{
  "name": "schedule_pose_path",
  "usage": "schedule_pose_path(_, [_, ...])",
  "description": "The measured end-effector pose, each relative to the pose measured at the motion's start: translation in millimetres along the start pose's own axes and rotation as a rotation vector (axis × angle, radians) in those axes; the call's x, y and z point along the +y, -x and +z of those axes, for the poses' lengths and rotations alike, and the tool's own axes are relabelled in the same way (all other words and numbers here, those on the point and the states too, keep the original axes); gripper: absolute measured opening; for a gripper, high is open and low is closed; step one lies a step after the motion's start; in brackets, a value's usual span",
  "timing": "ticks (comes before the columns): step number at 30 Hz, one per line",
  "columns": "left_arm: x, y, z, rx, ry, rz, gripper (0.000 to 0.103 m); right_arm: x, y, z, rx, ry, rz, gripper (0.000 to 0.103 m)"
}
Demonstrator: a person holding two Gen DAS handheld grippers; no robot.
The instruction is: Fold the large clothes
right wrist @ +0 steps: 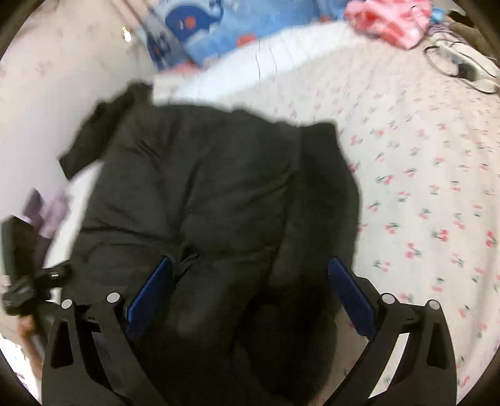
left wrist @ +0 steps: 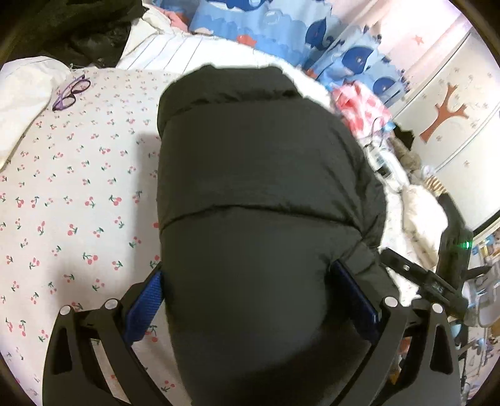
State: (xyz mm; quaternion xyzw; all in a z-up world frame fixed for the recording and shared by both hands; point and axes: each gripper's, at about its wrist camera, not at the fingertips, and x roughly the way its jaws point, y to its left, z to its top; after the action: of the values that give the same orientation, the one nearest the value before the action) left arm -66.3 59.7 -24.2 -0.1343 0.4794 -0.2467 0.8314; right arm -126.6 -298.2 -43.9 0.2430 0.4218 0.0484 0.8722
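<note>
A large black puffer jacket (left wrist: pixel 256 175) lies on the cherry-print bed sheet (left wrist: pixel 78 193). My left gripper (left wrist: pixel 247 274) has its blue-padded jaws wide apart, and the jacket's bulk sits between them and touches both pads. In the right wrist view the same jacket (right wrist: pixel 200 193) lies bunched, a sleeve or flap sticking out at the upper left. My right gripper (right wrist: pixel 250 268) is also spread wide with jacket fabric between its blue pads. The right view is motion-blurred. The right gripper also shows in the left wrist view at the right edge (left wrist: pixel 437 281).
Purple glasses (left wrist: pixel 70 93) lie on the sheet at the upper left beside a white pillow (left wrist: pixel 22 103). A blue whale-print quilt (left wrist: pixel 281 28) and pink clothing (left wrist: pixel 359 103) lie at the far side. Cables (right wrist: pixel 459 65) lie at the right view's upper right.
</note>
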Motion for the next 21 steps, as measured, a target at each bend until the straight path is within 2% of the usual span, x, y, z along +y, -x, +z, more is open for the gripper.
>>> schedule_pose_path(4, [21,9,4,0.003,0.091,-0.088,0.097,-35,7,-11,0.048,-0.136,-0.008,0.096])
schedule_pose_path(6, [32,2,3,0.048,0.152,-0.132,0.097,-48,-6,-14,0.110,-0.225,0.050,0.096])
schedule_pose_path(8, [37,-7,0,0.095,0.183,-0.155,0.097,-56,-25,-23,0.181,-0.324,0.158,0.096])
schedule_pose_path(12, [33,-13,-3,0.121,0.160,-0.143,0.097,-49,-43,-32,0.270,-0.344,0.318,0.096])
schedule_pose_path(13, [32,-13,-4,0.123,0.157,-0.139,0.097,-47,-46,-30,0.277,-0.342,0.329,0.096])
schedule_pose_path(15, [33,-14,-4,0.123,0.159,-0.136,0.097,-51,-44,-25,0.235,-0.340,0.285,0.096])
schedule_pose_path(17, [33,-15,-4,0.124,0.163,-0.140,0.097,-65,-46,-17,0.202,-0.410,0.292,0.096])
schedule_pose_path(19, [31,-19,-3,0.129,0.161,-0.143,0.097,-62,-58,-13,0.232,-0.401,0.298,0.096])
schedule_pose_path(21, [29,-24,-4,0.143,0.154,-0.140,0.097,-51,-73,-13,0.291,-0.382,0.344,0.096])
